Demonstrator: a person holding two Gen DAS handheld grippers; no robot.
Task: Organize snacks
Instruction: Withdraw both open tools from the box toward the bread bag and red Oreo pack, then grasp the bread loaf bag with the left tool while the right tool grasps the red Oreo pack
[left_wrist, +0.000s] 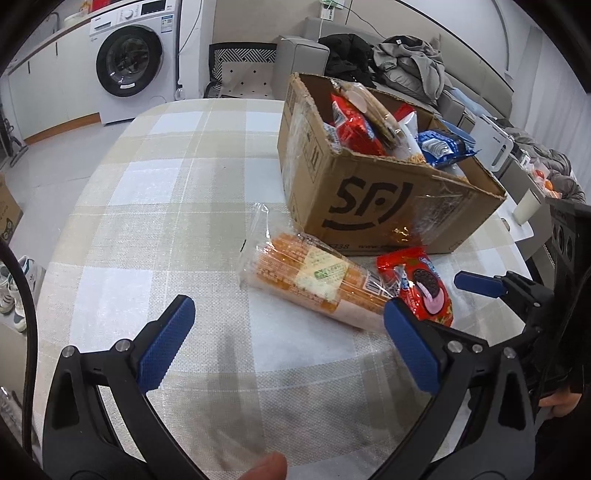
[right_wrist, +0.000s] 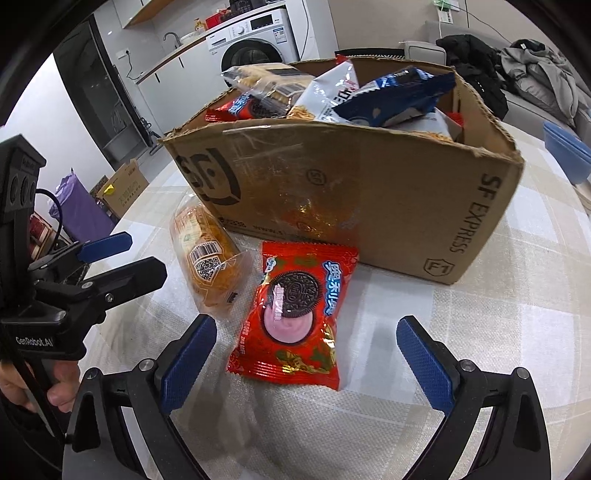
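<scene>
A cardboard box (left_wrist: 373, 206) full of snack packs stands on the checked tablecloth; it also shows in the right wrist view (right_wrist: 369, 206). In front of it lie a clear pack of orange biscuits (left_wrist: 314, 284) (right_wrist: 207, 251) and a red Oreo pack (left_wrist: 421, 284) (right_wrist: 291, 310). My left gripper (left_wrist: 291, 343) is open and empty, just short of the biscuit pack. My right gripper (right_wrist: 306, 365) is open and empty, straddling the near end of the red Oreo pack; it shows in the left wrist view (left_wrist: 480, 284).
The table (left_wrist: 147, 221) has a rounded edge at the left and near side. A white cup (left_wrist: 528, 206) and blue item (right_wrist: 565, 147) sit beyond the box. A washing machine (left_wrist: 136, 59) and sofa with clothes (left_wrist: 406, 62) stand behind.
</scene>
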